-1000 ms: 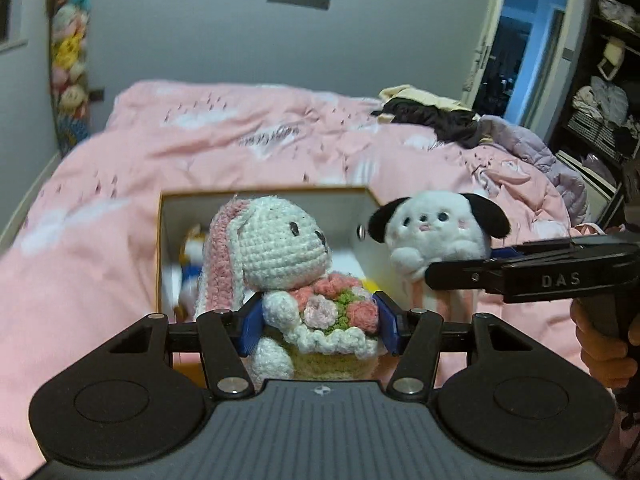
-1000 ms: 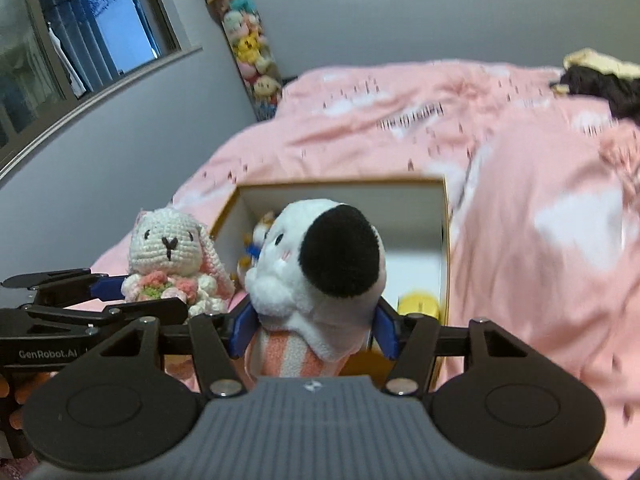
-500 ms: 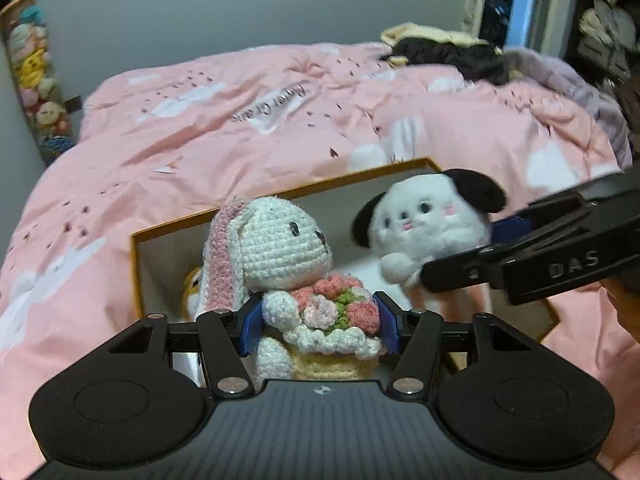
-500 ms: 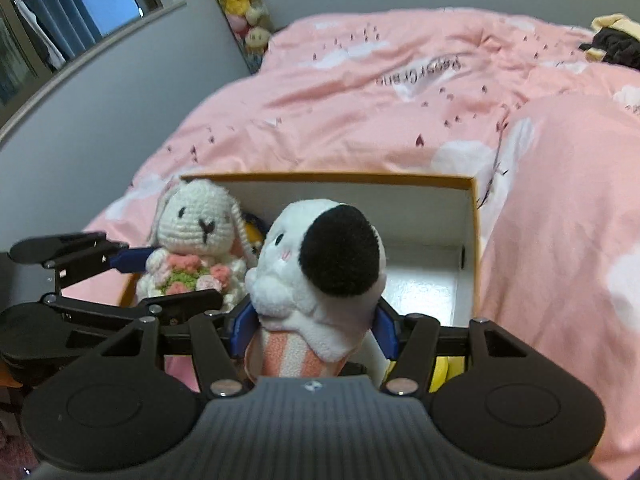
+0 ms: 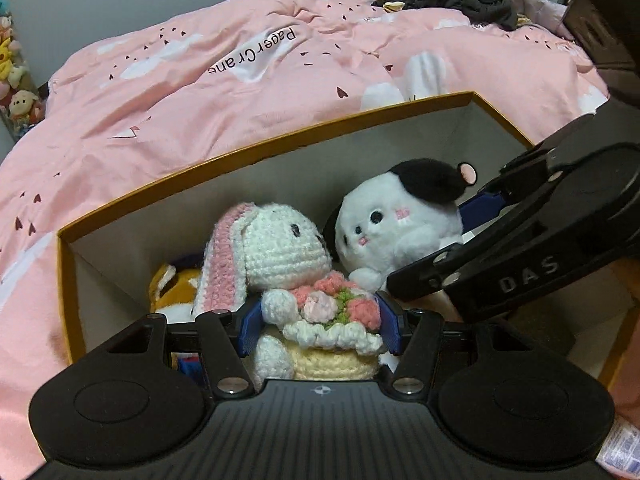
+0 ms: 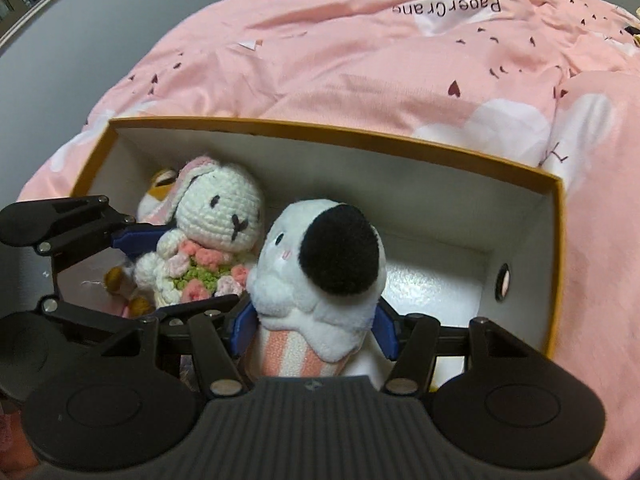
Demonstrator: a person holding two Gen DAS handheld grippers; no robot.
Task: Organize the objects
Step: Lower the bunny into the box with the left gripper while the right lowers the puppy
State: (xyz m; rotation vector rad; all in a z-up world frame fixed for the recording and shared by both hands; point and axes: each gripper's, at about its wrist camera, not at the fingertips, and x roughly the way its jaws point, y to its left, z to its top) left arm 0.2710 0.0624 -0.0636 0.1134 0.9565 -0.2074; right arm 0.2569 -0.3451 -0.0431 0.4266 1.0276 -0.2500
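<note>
My left gripper (image 5: 320,326) is shut on a white crochet rabbit (image 5: 276,252) with pink ears and a flower bouquet, its blue pads pressed on the rabbit's sides. My right gripper (image 6: 314,330) is shut on a white plush dog (image 6: 320,248) with black ears and a pink-striped body. Both toys hang side by side inside the open orange-rimmed box (image 6: 360,140), rabbit left, dog right, touching each other. In the right wrist view the rabbit (image 6: 220,204) sits between the left gripper's fingers (image 6: 136,238). Whether the toys rest on the box floor is hidden.
An orange and white plush (image 5: 176,284) lies in the box's left corner behind the rabbit. The box sits on a pink duvet (image 5: 200,80). Dark clothes (image 5: 448,0) lie at the bed's far end. Stacked plush toys (image 5: 12,80) stand by the wall at left.
Both grippers came forward and down with their toys. The rabbit and the dog went from in front of the box to inside its walls, and the views tilted downward.
</note>
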